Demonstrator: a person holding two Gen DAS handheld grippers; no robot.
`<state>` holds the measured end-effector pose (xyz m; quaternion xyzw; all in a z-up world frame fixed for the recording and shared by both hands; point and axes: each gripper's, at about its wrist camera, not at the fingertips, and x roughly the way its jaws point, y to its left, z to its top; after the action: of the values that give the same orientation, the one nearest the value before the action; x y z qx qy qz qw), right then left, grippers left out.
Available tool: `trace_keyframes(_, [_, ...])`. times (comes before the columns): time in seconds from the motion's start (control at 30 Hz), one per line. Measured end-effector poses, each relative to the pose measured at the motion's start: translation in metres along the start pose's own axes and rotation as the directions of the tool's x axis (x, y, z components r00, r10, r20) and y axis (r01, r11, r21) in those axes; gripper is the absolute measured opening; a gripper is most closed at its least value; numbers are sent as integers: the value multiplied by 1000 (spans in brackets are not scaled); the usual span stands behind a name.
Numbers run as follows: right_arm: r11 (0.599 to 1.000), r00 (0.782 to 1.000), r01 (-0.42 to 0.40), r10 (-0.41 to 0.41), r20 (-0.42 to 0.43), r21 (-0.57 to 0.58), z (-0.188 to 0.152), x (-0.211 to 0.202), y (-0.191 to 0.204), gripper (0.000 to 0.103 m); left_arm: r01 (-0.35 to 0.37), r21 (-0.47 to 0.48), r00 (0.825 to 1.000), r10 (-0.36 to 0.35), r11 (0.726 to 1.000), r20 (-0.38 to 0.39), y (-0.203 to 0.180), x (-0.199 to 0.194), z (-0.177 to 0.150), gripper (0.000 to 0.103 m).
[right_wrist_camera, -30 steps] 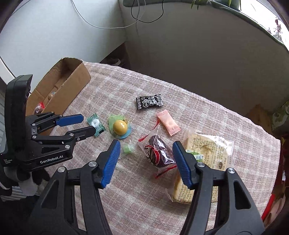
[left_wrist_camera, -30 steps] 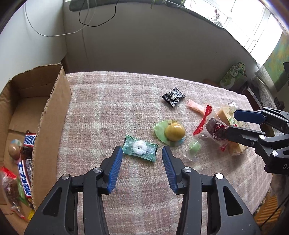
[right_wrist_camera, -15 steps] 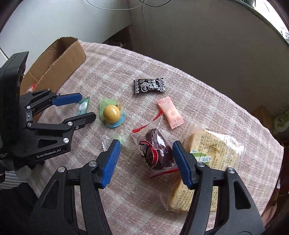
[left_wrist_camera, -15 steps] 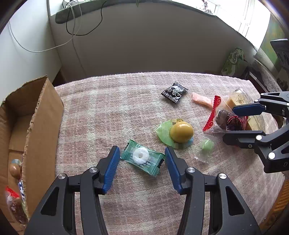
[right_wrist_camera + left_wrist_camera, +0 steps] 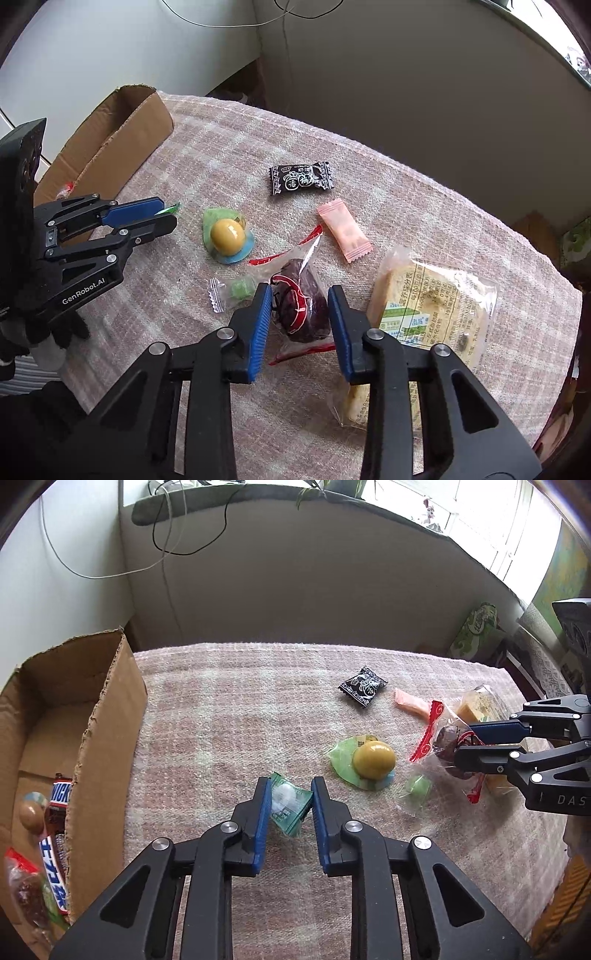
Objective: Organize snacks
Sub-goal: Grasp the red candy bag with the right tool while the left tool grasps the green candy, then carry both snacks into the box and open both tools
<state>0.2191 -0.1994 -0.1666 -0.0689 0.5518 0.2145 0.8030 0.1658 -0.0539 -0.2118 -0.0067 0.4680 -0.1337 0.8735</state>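
Progress sits at roughly the midpoint, judged from how the snacks lie. Cardboard box (image 5: 107,716), left edge of the left wrist view, already holds several items: a Snickers bar (image 5: 61,794), a round wrapped sweet and a few red-trimmed packets at lower left.

Left gripper (image 5: 288,805), lower centre of its own view, is closing on the green mint candy (image 5: 290,806); the blue pads press the wrapper from both sides and it crumples between them.

Right gripper (image 5: 299,314), lower centre of the right wrist view, is closing around the dark plum packet (image 5: 304,310), which has a clear wrapper with red trim. The pads meet the wrapper's sides; how firm the hold is cannot be told.

Left on the plaid cloth (image 5: 221,155):
- yellow ball candy (image 5: 228,236) on its green wrapper, mid-frame
- small green candy (image 5: 240,288) in clear film, just left of the right gripper
- black candy packet (image 5: 301,179), upper centre
- pink candy (image 5: 344,234), right of centre
- wrapped cake slice (image 5: 436,302), right side

Both gripped items have yet to reach the box; five more pieces wait after them.
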Motion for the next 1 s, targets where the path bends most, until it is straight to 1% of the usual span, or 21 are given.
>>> trace_keyframes(0.03, [1000, 1000, 2, -2, 2, -1, 0, -1, 1, 31, -8, -4, 1000, 8, 1000, 0, 2, 0, 0, 10])
trace_keyframes(0.1, [1000, 1000, 1, -1, 4, 4, -1, -2, 1, 31, -17, -29, 1000, 17, 999, -12, 11, -1, -4, 7])
trace_keyframes(0.17, [1000, 1000, 1, -1, 4, 3, -2, -3, 2, 31, -33, -46, 999, 32, 998, -31, 12, 4, -6, 7])
trace_keyframes(0.2, [1000, 1000, 4, -4, 6, 2, -2, -3, 3, 31, -40, -42, 999, 39, 998, -23, 11, 5, -8, 5])
trace_keyframes(0.3, [1000, 1000, 0, 0, 14, 6, -3, -5, 5, 31, -34, -58, 999, 34, 998, -10, 14, 1, -12, 5])
trace_keyframes(0.37, [1000, 1000, 3, -3, 20, 8, -4, -7, 5, 30, -13, -74, 1000, 13, 997, -6, 17, -1, -14, 4])
trace_keyframes(0.5, [1000, 999, -5, 4, 39, 22, -3, -15, 6, 30, 5, -102, 1000, -3, 995, 24, 21, -13, -15, 4])
trace_keyframes(0.7, [1000, 997, -19, 17, 69, 24, 0, -33, 10, 30, 23, -92, 998, -18, 995, 57, 24, -39, -11, 4])
trace_keyframes(0.83, [1000, 995, -26, 24, 96, 10, 8, -44, 22, 30, 32, -102, 996, -24, 994, 83, 41, -60, -10, 4])
trace_keyframes(0.87, [1000, 994, -29, 28, 102, 5, 12, -46, 27, 30, 32, -101, 996, -23, 994, 90, 36, -62, -1, 4])
trace_keyframes(0.9, [999, 994, -32, 32, 107, 0, 15, -48, 31, 30, 30, -103, 995, -20, 994, 98, 33, -68, 1, 4])
trace_keyframes(1.0, [998, 990, -55, 56, 127, -15, 26, -52, 47, 30, 20, -112, 993, -7, 994, 118, 40, -80, 6, 4])
